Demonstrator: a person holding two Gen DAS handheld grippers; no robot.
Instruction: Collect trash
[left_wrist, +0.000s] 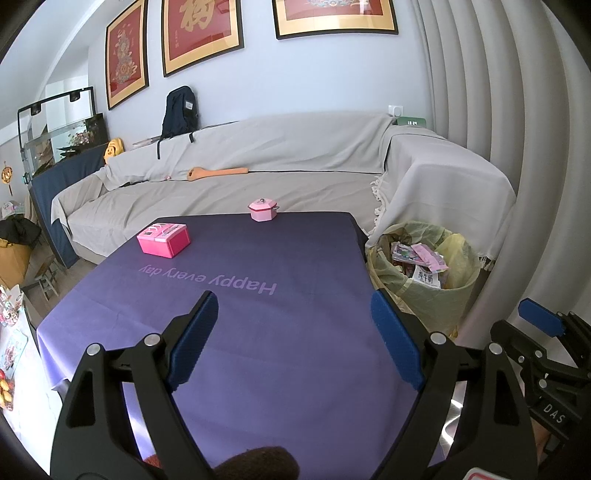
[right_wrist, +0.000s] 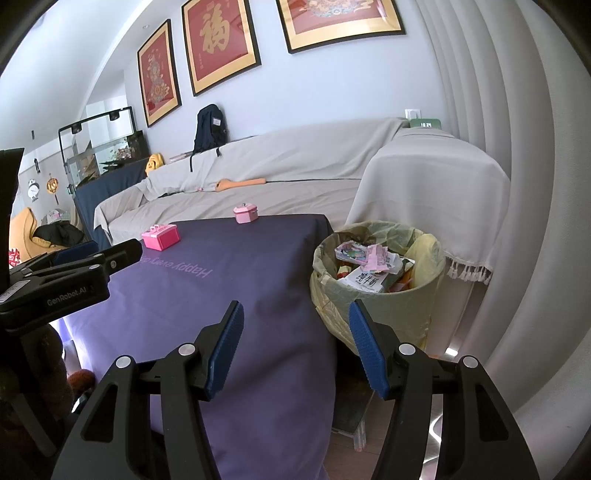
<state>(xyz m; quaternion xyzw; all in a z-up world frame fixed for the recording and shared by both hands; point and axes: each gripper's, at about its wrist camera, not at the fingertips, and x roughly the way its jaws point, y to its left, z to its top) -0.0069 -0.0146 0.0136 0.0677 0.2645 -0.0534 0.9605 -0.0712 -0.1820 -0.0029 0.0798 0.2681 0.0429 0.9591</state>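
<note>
Both tongs, left (left_wrist: 293, 341) and right (right_wrist: 295, 349), gape wide and empty above the purple tablecloth (left_wrist: 258, 332).

bin (right_wrist: 373, 295) right of table (right_wrist: 221, 295), sofa (right_wrist: 295, 177) behind

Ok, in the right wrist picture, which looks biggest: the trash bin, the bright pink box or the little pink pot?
1. Trash bin, easily the largest, though it is also nearest the camera.
2. Bright pink box.
3. Little pink pot, slightly smaller-looking, but it sits farther back, so those two are unsure.
</note>
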